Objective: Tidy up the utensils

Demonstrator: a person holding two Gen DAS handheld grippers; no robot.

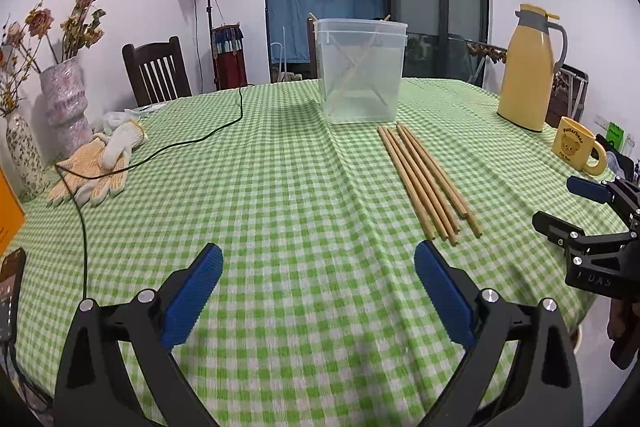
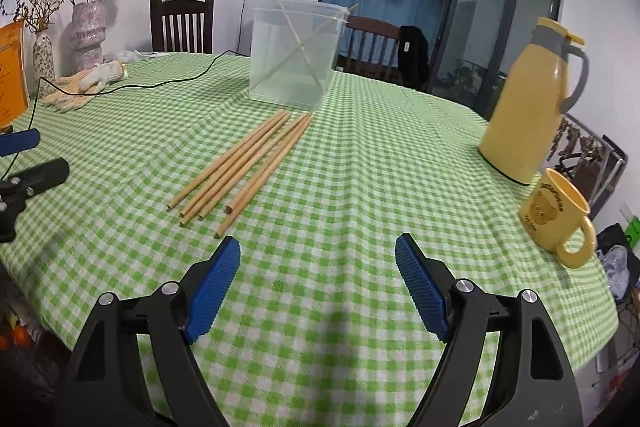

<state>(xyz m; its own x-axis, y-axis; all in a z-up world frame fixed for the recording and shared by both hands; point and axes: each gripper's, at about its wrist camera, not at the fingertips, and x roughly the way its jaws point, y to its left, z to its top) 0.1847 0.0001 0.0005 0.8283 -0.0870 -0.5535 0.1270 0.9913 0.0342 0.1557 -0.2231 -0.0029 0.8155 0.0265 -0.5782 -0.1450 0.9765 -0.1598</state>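
Chopsticks lie loose on the green checked tablecloth in the left wrist view, five side by side, toward one o'clock from the left gripper, just short of the clear plastic container at twelve, which has two crossed sticks inside. Left gripper's blue pads are spread wide with only bare cloth between them. Plenty of free cloth lies ahead; the table edge drops away at four o'clock, where the right gripper hovers, also spread. One yellow mug reads "Butterbear"; one yellow jug stands behind it.

From the right wrist view, the right gripper is spread over empty cloth. Five chopsticks fan out at eleven o'clock; container beyond; mug sits close to the edge at three.
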